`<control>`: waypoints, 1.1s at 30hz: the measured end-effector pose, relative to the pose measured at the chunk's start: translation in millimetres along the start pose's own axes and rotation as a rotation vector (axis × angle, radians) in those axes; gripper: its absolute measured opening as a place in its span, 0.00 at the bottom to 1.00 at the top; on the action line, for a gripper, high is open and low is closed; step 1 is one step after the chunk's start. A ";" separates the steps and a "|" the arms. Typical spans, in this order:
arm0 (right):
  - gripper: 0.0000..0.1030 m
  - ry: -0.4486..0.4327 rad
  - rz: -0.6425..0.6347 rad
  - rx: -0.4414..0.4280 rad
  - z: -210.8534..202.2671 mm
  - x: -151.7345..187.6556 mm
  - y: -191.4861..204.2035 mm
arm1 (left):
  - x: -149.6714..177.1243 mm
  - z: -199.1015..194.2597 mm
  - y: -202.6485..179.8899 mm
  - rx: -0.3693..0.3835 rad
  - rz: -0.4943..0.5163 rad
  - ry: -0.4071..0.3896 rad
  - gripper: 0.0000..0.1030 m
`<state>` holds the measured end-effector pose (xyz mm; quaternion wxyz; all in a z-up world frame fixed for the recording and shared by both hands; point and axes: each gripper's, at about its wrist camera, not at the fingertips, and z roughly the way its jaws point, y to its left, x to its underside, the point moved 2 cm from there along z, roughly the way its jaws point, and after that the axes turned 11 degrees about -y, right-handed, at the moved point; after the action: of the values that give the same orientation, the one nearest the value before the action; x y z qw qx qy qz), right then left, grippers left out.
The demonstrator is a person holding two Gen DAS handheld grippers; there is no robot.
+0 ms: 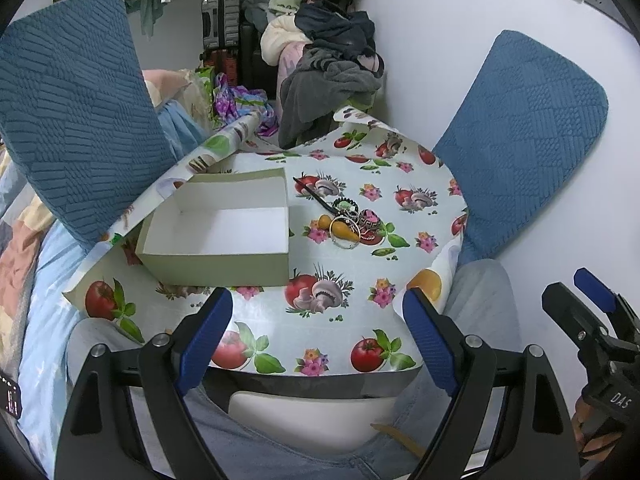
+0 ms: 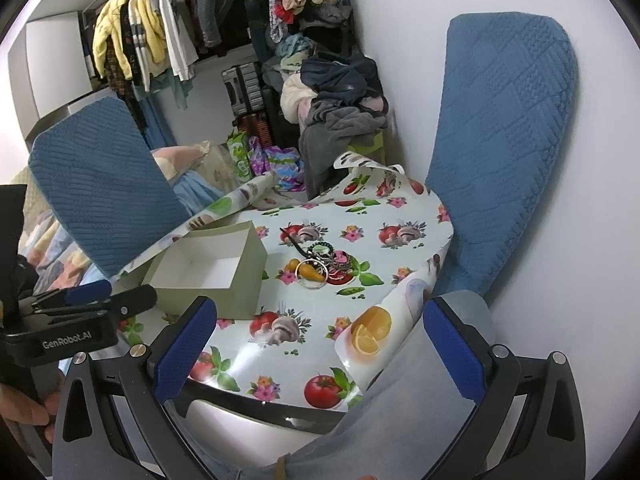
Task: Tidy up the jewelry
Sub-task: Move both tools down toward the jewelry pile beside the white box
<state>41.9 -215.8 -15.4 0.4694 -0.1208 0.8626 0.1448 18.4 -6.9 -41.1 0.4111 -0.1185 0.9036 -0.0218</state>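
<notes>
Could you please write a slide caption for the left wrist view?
Open left claw faces an empty box beside a jewelry pile.

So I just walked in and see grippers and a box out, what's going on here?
A person holds two grippers over a small table, about to sort jewelry. The left gripper and right gripper are both open, holding nothing. The jewelry pile lies on the tablecloth beside an open box, which has nothing in it. Nothing has been picked up yet.
</notes>
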 end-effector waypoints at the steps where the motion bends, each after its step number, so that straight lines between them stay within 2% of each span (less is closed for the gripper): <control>1: 1.00 0.006 0.003 -0.004 3.7 -0.9 -2.0 | 0.8 3.1 -0.9 0.001 -0.002 0.005 0.84; 6: 1.00 0.036 0.026 -0.028 23.3 -1.6 -11.6 | 2.9 23.8 -6.2 -0.002 -0.002 0.042 0.84; 11: 0.88 0.071 0.036 -0.064 47.4 -4.2 -24.2 | -0.8 48.2 -13.9 -0.003 -0.009 0.057 0.84; 12: 0.81 0.078 0.039 -0.069 52.9 -4.6 -27.0 | -1.5 55.4 -15.4 0.004 -0.015 0.067 0.84; 13: 0.70 0.087 0.046 -0.088 60.7 -5.5 -30.9 | -2.7 62.0 -16.4 0.010 -0.029 0.074 0.84; 15: 0.56 0.101 0.053 -0.105 72.7 -7.7 -36.4 | -4.3 70.3 -14.6 0.026 -0.075 0.068 0.84; 18: 0.48 0.106 0.028 -0.113 95.9 -13.3 -45.1 | -7.9 94.7 -19.8 0.040 -0.084 0.081 0.80; 23: 0.43 0.145 0.032 -0.152 140.6 -20.7 -61.9 | -13.7 130.4 -29.5 0.059 -0.076 0.097 0.69; 26: 0.43 0.167 0.006 -0.172 173.1 -19.2 -69.0 | -13.5 156.2 -34.5 0.060 -0.061 0.113 0.58; 31: 0.43 0.216 -0.002 -0.211 224.6 -13.4 -76.4 | -11.4 197.3 -47.0 0.066 -0.035 0.124 0.51; 33: 0.42 0.248 -0.008 -0.224 244.3 -10.2 -78.0 | -10.0 211.3 -51.3 0.060 -0.026 0.128 0.45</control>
<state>263.5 -198.8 -143.8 0.3434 -0.1926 0.8919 0.2224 192.9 -42.2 -166.4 0.3557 -0.1161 0.9253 -0.0616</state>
